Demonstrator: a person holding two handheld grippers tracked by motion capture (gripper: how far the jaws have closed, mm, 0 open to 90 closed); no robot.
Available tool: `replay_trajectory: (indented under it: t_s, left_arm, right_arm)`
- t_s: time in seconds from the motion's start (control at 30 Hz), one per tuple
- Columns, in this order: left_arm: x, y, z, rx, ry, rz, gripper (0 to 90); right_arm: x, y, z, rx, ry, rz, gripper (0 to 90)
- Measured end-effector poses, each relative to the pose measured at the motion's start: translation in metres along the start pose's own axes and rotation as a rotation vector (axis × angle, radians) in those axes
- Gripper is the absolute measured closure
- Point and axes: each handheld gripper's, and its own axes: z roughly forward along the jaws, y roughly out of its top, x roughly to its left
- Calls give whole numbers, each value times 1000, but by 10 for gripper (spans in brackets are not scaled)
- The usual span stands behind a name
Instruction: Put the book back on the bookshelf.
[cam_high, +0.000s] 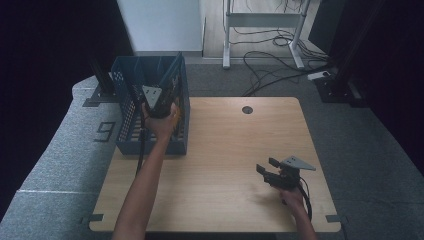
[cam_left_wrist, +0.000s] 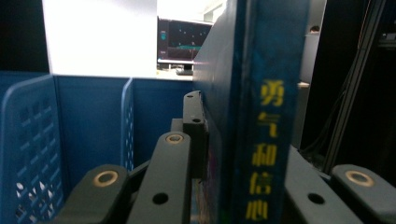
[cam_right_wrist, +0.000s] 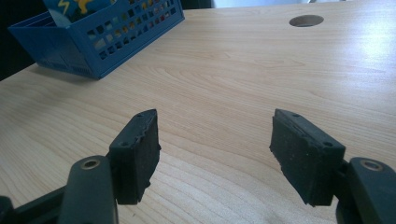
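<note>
A blue book (cam_left_wrist: 252, 116) with yellow characters down its spine stands upright inside the blue slotted basket (cam_left_wrist: 28, 154). My left gripper (cam_left_wrist: 233, 140) is shut on it, one pad (cam_left_wrist: 194, 121) flat against its cover. From the high view, the left gripper (cam_high: 161, 101) reaches into the basket (cam_high: 127, 135) at the table's left rear, where the book (cam_high: 172, 80) leans along the right wall. My right gripper (cam_high: 267, 165) hovers open over the front right of the table. In the right gripper view, nothing sits between the right gripper (cam_right_wrist: 215, 144) pads.
The wooden table (cam_high: 225, 145) has a round cable hole (cam_high: 247, 109) near its far edge. In the right gripper view the basket (cam_right_wrist: 130, 28) sits far off, with a book cover (cam_right_wrist: 79, 7) showing in it. Desk legs and cables lie on the floor behind.
</note>
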Motion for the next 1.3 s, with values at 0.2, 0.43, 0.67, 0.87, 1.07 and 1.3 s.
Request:
replay_trajectory:
  t_s: [0.2, 0.43, 0.67, 0.87, 1.07, 1.3]
  left_arm:
    - [2, 1, -5, 17, -12, -14, 807]
    - [4, -5, -13, 68, -41, 0, 792]
    - [3, -7, -16, 80, -59, 11, 772]
    - [-2, -10, -16, 96, -75, 30, 725]
    - [-6, -16, -16, 117, -103, 42, 652]
    - [-9, -19, -16, 142, -125, 47, 524]
  right_arm:
    - [1, -1, 1, 2, 0, -3, 319]
    - [3, 0, 0, -2, 7, -3, 320]
    - [3, 2, -2, -11, 10, -1, 321]
    - [0, 2, -5, -15, 8, 4, 319]
    - [-1, 2, -7, -21, 6, 12, 319]
    - [0, 2, -6, -18, 7, 8, 318]
